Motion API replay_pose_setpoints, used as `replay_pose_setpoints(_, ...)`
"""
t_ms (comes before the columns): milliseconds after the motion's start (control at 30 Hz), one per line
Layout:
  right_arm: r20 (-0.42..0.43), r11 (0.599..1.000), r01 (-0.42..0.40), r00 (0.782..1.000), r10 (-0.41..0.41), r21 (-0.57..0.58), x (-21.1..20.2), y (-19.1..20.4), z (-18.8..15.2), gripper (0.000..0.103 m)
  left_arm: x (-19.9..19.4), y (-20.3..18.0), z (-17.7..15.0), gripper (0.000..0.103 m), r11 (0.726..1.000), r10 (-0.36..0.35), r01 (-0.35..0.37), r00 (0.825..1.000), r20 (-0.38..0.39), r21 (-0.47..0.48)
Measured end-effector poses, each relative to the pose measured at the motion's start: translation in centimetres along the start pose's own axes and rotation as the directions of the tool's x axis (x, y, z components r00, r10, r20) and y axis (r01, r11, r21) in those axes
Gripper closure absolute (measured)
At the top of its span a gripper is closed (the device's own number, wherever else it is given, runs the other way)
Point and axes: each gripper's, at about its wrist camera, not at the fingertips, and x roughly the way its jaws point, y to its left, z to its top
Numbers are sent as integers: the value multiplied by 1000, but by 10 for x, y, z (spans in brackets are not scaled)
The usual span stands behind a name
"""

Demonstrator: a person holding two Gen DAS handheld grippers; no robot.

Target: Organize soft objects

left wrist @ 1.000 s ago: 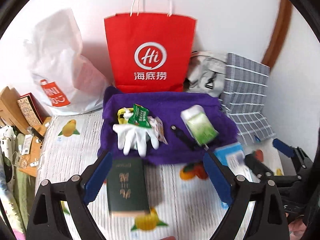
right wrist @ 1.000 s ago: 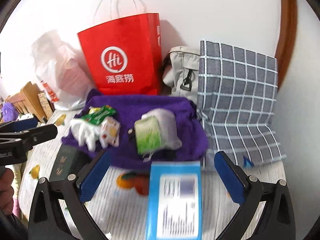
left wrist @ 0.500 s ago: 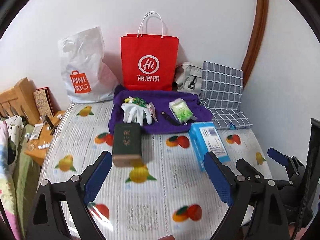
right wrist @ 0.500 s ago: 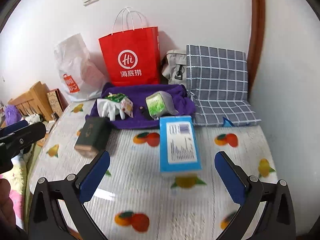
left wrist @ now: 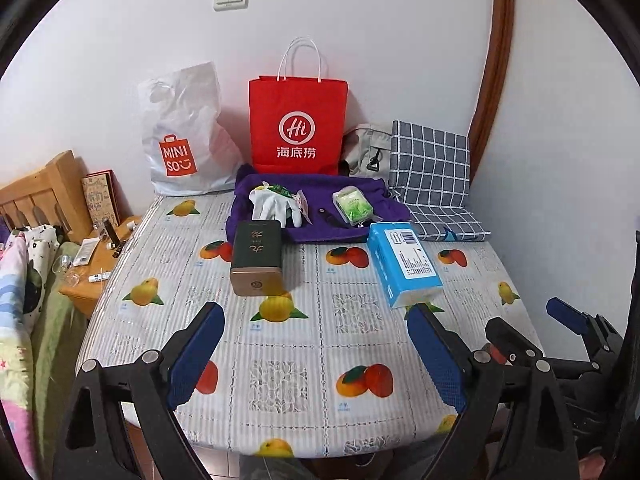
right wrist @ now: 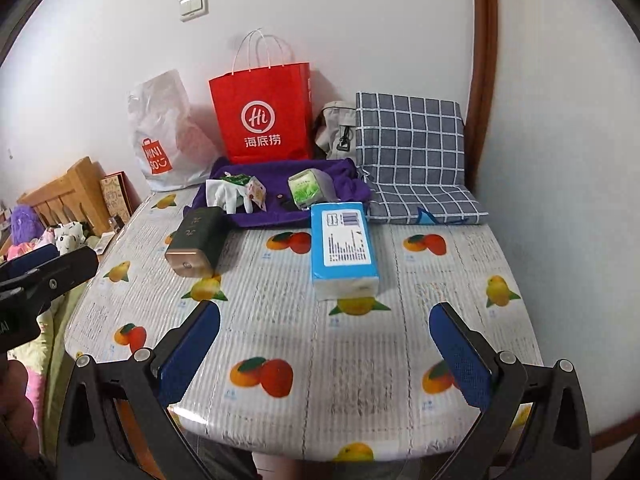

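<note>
A purple cloth [left wrist: 356, 194] [right wrist: 332, 178] lies at the back of the table. On it are white gloves [left wrist: 272, 208] [right wrist: 224, 196], snack packets and a green tissue packet [left wrist: 352, 208] [right wrist: 306, 192]. A blue tissue pack [left wrist: 404, 264] [right wrist: 344, 248] and a dark green tin [left wrist: 258, 256] [right wrist: 196, 240] lie in front of the cloth. My left gripper [left wrist: 316, 344] hangs open and empty over the table's near edge. My right gripper [right wrist: 326, 344] is open and empty too, beside the left one and well short of every object.
Against the wall stand a white plastic bag [left wrist: 184, 136], a red paper bag [left wrist: 298, 124], a grey backpack [left wrist: 368, 152] and a checked cushion [left wrist: 432, 176]. The fruit-print tablecloth [left wrist: 352, 312] covers the table. A cluttered wooden bedside stand [left wrist: 96, 256] and bedding are at left.
Both grippers have drawn back from the objects toward the table's near edge and risen a little, so the whole table now shows. Both stayed open and empty.
</note>
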Motion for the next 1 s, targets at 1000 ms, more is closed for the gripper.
replay_pose_setpoints(1000, 35, 1000, -5, 999, 6, -13, -21, 8, -13, 0, -16, -1, -15, 10, 1000, 14, -14, 1000, 15, -5)
